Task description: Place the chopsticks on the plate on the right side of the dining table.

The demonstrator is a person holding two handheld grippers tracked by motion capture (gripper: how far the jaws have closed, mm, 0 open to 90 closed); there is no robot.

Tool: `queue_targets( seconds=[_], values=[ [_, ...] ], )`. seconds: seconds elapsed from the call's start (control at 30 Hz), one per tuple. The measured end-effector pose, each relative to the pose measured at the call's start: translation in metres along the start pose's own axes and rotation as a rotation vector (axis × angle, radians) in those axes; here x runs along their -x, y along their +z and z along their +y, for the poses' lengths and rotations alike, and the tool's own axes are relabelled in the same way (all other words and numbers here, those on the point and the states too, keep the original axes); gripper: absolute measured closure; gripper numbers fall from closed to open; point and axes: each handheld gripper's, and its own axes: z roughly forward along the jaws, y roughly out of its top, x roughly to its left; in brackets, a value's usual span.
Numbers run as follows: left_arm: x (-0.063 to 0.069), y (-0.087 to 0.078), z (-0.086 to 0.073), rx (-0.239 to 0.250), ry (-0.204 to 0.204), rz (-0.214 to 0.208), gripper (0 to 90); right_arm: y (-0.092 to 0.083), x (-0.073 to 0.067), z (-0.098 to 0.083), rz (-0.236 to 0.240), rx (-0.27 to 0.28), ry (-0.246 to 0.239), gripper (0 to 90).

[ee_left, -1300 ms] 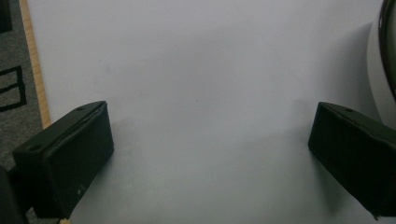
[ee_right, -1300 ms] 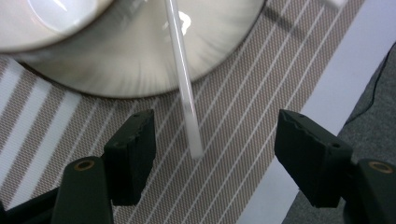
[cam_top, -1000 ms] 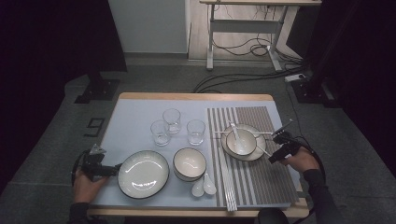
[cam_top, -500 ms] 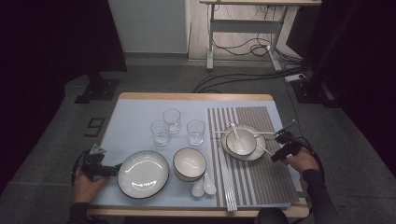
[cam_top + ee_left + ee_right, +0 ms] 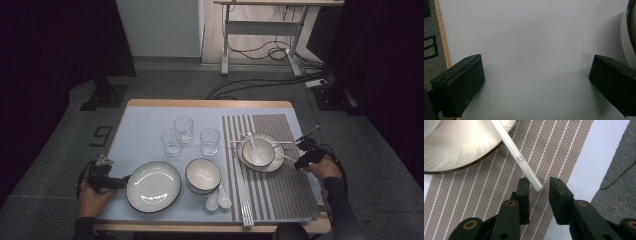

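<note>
A white chopstick [image 5: 512,147] leans off the rim of a dark-edged plate [image 5: 461,157] and out over the striped placemat [image 5: 486,195]. Its tip lies between the jaws of my right gripper [image 5: 539,183]. These jaws have just been closing; the tip sits against the left one and a gap still shows beside the right one. In the high view the right gripper [image 5: 300,156] is just right of the plate [image 5: 272,167], which holds a bowl [image 5: 258,151] and a spoon [image 5: 251,140]. My left gripper [image 5: 536,77] stands wide open over the bare blue mat, beside the large plate [image 5: 153,186].
Three glasses [image 5: 184,127] stand at mid-table. A second bowl [image 5: 203,175] and two white spoons [image 5: 218,199] lie in front of them. More chopsticks [image 5: 242,200] lie along the placemat's left side. The table's right edge is close behind my right hand.
The right gripper's jaws have drawn closer together around the chopstick's end. The left gripper and the dishes have stayed where they were.
</note>
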Motion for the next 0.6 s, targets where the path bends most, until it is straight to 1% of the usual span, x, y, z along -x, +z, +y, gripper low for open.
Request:
queue_targets(
  seconds=[0.1, 0.17, 0.37, 0.6],
  values=[
    [0.0, 0.0, 0.0, 0.0, 0.0, 0.0, 0.0, 0.001, 0.003, 0.002, -0.008, 0.008, 0.002, 75.3],
    [0.0, 0.0, 0.0, 0.0, 0.0, 0.0, 0.0, 0.001, 0.004, 0.003, -0.008, 0.015, 0.007, 76.4],
    [0.0, 0.0, 0.0, 0.0, 0.0, 0.0, 0.0, 0.001, 0.004, 0.008, -0.014, 0.019, -0.006, 76.4],
    [0.0, 0.0, 0.0, 0.0, 0.0, 0.0, 0.0, 0.002, -0.001, 0.015, -0.014, 0.035, -0.032, 76.3]
  ],
)
